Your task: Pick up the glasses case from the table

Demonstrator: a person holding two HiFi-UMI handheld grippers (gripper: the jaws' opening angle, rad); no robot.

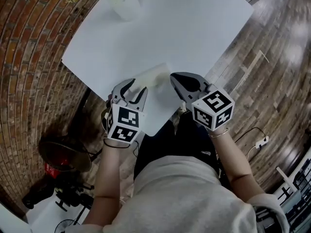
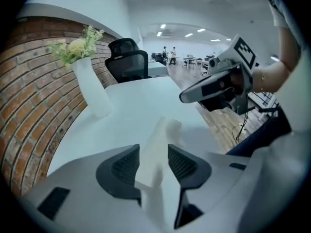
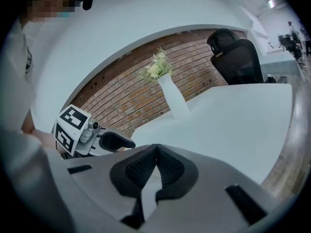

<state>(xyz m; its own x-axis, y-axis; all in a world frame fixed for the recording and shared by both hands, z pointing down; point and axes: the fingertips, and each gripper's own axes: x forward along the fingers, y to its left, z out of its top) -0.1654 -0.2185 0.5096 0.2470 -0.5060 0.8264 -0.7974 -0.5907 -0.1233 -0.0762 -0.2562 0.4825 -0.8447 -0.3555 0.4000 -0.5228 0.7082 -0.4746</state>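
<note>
The glasses case (image 1: 154,75), pale and oblong, lies near the front corner of the white table (image 1: 194,28). My left gripper (image 1: 137,89) sits at the case's near end, pointing steeply down. In the left gripper view the case (image 2: 163,135) runs between the jaws of the left gripper (image 2: 153,161), which stand open around it; I see no pad pressing on it. My right gripper (image 1: 174,77) hovers just right of the case with nothing in it. Its pads meet in the right gripper view, so the right gripper (image 3: 155,152) is shut.
A white vase with flowers (image 1: 124,1) stands at the table's far side. A black office chair (image 2: 129,59) is behind the table. The table's near edge runs just under both grippers. A brick wall lies to the left and a wooden floor (image 1: 272,57) to the right.
</note>
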